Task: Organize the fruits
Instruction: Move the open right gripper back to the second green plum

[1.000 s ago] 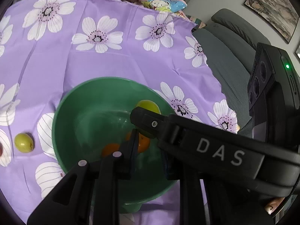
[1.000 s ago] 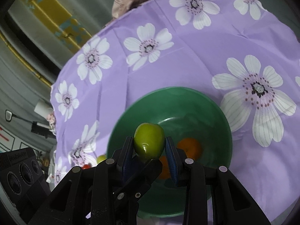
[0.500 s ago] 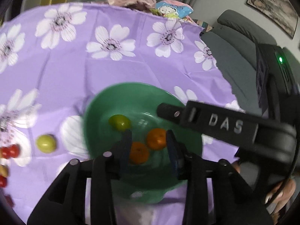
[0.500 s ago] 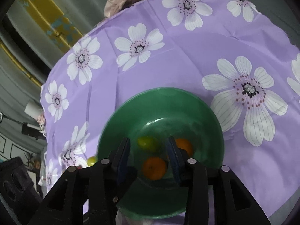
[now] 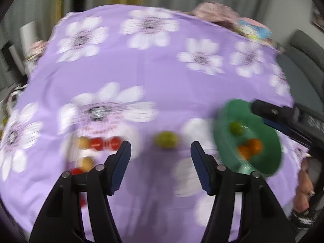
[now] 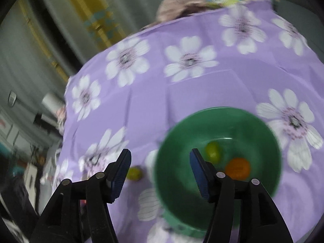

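Purple floral tablecloth (image 5: 162, 77), grey curtains (image 6: 60, 30) behind

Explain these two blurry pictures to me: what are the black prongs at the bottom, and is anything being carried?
No robot here: a person holds a two-fingered claw in each hand, with a wide-angle camera on each looking forward along its fingers. The prongs are those fingers.

One picture is from the left claw, the other from the right claw. Both have just been opening, stand open, and hold nothing.

Below is a purple flowered tablecloth. On it stands a green bowl holding a green fruit and orange ones.

Outside the bowl, a second green fruit lies ahead of the left claw, with small red and yellow fruits further left. Blur hides what kinds they are.
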Action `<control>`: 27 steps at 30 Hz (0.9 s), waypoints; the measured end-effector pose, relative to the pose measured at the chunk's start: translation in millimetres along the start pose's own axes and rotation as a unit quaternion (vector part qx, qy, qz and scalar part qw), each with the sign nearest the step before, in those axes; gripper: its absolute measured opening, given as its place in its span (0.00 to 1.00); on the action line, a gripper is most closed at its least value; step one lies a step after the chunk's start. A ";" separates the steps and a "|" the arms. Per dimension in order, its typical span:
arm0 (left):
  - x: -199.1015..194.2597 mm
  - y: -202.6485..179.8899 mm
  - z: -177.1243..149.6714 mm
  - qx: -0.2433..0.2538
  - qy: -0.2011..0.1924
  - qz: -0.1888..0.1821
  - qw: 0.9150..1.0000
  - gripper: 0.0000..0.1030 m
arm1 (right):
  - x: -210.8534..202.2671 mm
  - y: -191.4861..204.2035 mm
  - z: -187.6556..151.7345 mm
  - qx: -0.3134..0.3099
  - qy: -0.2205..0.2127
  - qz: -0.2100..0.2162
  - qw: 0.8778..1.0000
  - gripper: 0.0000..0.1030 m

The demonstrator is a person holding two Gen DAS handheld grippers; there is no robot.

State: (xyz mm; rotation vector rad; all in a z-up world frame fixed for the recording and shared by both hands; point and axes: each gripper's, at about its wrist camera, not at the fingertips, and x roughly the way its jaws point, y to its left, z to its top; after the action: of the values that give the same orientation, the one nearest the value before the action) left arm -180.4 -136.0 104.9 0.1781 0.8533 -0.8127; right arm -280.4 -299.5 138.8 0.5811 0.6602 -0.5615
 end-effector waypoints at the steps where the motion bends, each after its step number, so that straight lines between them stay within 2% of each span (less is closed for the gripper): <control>1: 0.5 13.7 -3.0 -0.009 0.001 0.009 1.000 0.61 | 6.5 11.7 -2.8 -0.016 0.008 -0.001 1.000 0.59; 3: 4.1 34.2 -7.6 -0.034 0.002 0.019 0.999 0.63 | 20.4 31.2 -7.8 -0.043 0.027 0.002 0.999 0.59; 5: 13.1 54.4 -12.0 -0.063 0.007 0.026 0.998 0.64 | 36.8 51.8 -12.3 -0.065 0.043 0.024 0.997 0.59; 7: 23.6 64.8 -14.4 -0.083 0.019 0.042 0.996 0.64 | 55.1 68.2 -13.8 -0.075 0.057 0.051 0.994 0.59; 9: 29.4 67.9 -17.4 -0.090 0.025 0.056 0.994 0.64 | 71.1 78.3 -17.7 -0.079 0.074 0.053 0.993 0.59; 13: 38.7 73.1 -22.7 -0.084 0.048 0.060 0.993 0.64 | 106.7 88.4 -28.2 -0.094 0.100 0.000 0.990 0.59; 17: 37.7 74.0 -27.1 -0.083 0.050 0.060 0.993 0.64 | 126.1 80.6 -35.1 -0.096 0.110 -0.058 0.988 0.59; 25: 37.7 78.4 -29.4 -0.089 0.055 0.052 0.993 0.64 | 147.9 73.8 -43.8 -0.096 0.126 -0.083 0.984 0.59; 27: 37.6 81.1 -28.9 -0.093 0.055 0.053 0.993 0.64 | 152.0 74.3 -46.3 -0.099 0.132 -0.086 0.983 0.55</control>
State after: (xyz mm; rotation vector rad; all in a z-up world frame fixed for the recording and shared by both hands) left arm -126.5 -88.2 44.6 0.1025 1.0103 -0.6248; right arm -151.4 -261.3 26.3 0.4160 1.0128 -0.5770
